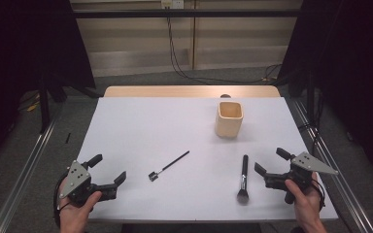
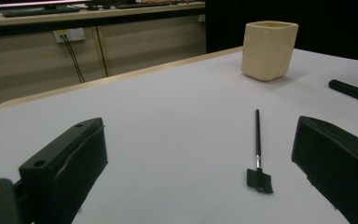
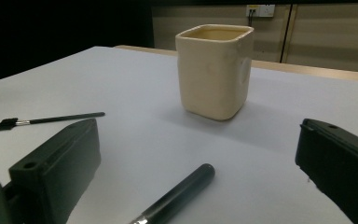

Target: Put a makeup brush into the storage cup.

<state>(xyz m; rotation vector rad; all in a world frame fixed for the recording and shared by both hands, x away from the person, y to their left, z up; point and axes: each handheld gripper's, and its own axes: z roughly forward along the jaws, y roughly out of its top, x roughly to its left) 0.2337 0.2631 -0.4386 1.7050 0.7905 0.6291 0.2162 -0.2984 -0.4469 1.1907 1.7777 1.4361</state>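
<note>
Fat brush (image 1: 243, 179) lay lower right of the high view, bristles toward you, just left of your right gripper (image 1: 270, 162); thin brush (image 1: 169, 165) sat centre, ahead of the left gripper (image 1: 108, 169). Both jaws spread, holding nothing, prob. lined up for pickups. Cream cup (image 1: 229, 119) stood upright beyond. White table (image 1: 141, 126), dark room, cables along back wall.

Thick black brush (image 1: 243, 178) lies flat on the white table, near its front right, fluffy head toward the front edge, handle pointing toward the cup. Thin black brush (image 1: 169, 165) with small flat head lies flat mid-table, slanted. Cream square cup (image 1: 229, 118) stands upright, empty as far as seen.
</note>
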